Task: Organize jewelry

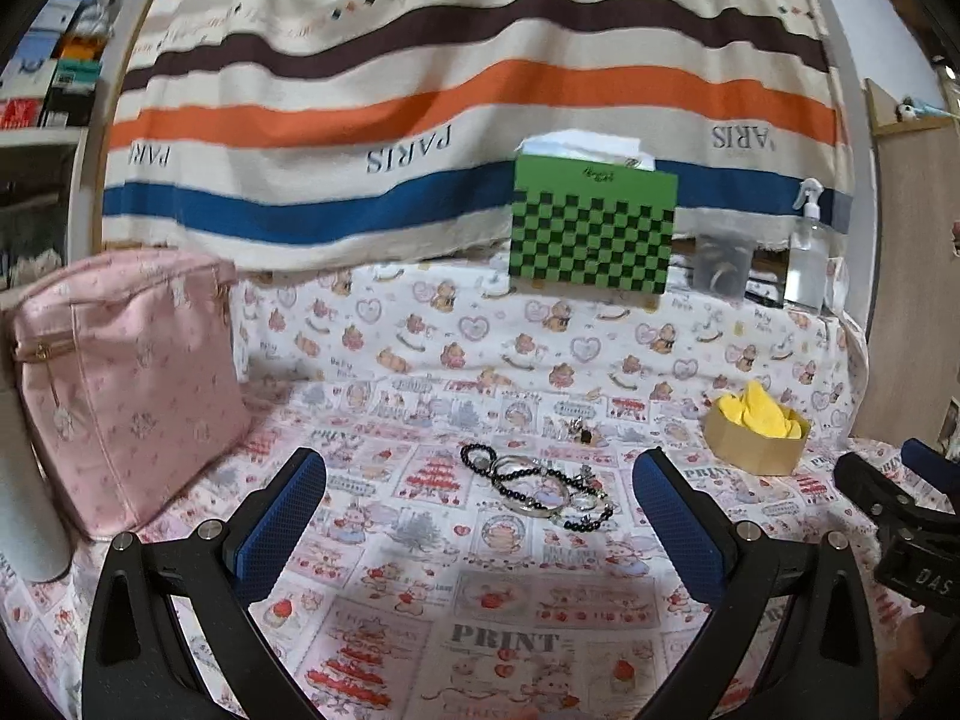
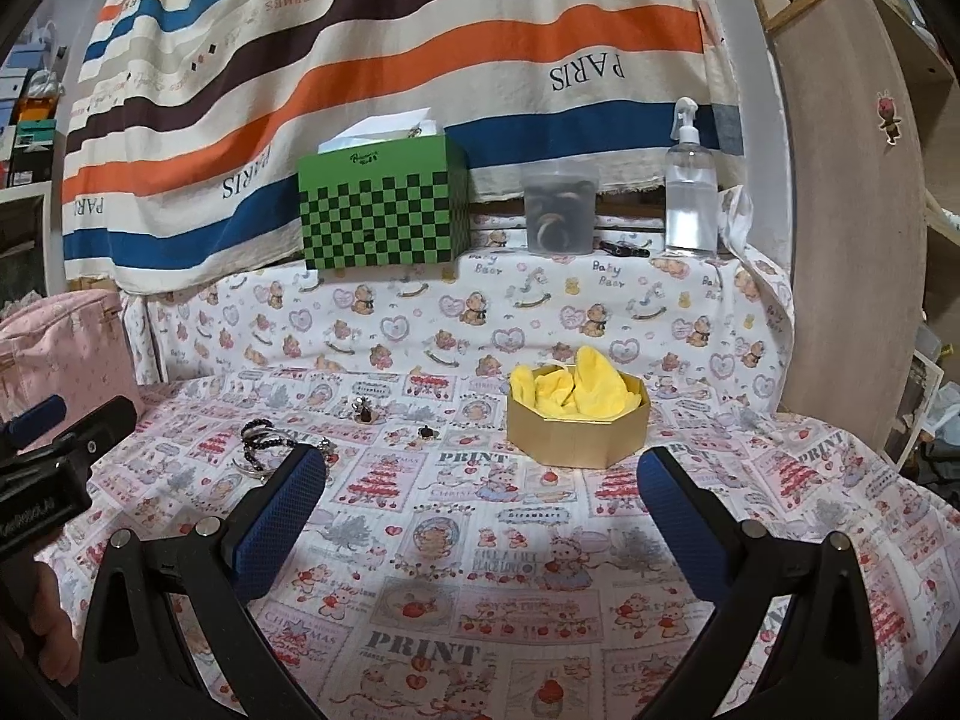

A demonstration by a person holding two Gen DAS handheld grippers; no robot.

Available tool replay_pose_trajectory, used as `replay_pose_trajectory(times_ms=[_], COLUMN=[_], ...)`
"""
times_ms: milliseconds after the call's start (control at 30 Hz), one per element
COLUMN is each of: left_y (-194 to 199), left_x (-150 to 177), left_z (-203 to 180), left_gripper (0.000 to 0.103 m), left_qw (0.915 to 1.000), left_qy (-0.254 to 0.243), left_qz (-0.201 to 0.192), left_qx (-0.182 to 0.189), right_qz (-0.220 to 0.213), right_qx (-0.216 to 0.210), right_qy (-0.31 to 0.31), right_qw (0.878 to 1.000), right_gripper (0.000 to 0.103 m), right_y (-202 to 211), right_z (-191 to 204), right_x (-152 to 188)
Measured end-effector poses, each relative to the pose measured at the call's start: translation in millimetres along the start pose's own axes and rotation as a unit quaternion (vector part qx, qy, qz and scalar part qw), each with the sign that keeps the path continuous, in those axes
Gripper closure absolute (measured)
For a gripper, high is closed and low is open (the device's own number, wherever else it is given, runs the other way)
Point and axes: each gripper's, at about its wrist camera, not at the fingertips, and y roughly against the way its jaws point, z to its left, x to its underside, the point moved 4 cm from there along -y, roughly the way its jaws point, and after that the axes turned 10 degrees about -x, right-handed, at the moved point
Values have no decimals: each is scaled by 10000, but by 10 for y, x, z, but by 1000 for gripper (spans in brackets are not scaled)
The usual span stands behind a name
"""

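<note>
Both grippers, left (image 1: pixel 480 480) and right (image 2: pixel 483 474), are hanging wide open; left should be grabbing beads (image 1: pixel 528 483) gently for the box (image 2: pixel 576 435)

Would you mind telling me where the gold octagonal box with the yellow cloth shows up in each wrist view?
Left wrist view: the gold octagonal box sits at right, beyond the right fingertip.
Right wrist view: it sits just right of centre, ahead of the open fingers.
Shared landmark: the green checkered box on the ledge behind.
</note>
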Motion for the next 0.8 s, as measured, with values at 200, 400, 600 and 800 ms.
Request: replay_pose_trajectory(times_ms=[200, 400, 600, 800], left_y=[1, -144, -655, -1295], left_x=[-309, -822, -1258, -1209], left_z=[-91, -359, -629, -467], left_gripper=[0, 0, 0, 0], left_qw=[9994, 9980, 9956, 9971], left_qy=[-223, -448, -705, -265], left_qz=[-267, -363, -5, 484], left_qx=[72, 264, 613, 526], right_qz=[257, 519, 205, 926], right_qx=[210, 412, 636, -32], right_qy=[-264, -395, -662, -1119], right_qw=[9991, 9970, 9956, 9894], right_gripper=[0, 0, 11, 45], right_y=[-11, -248, -595, -1205], right_z=[-273, -512, -591, -511], right_x=[-387, -819, -1196, -1119])
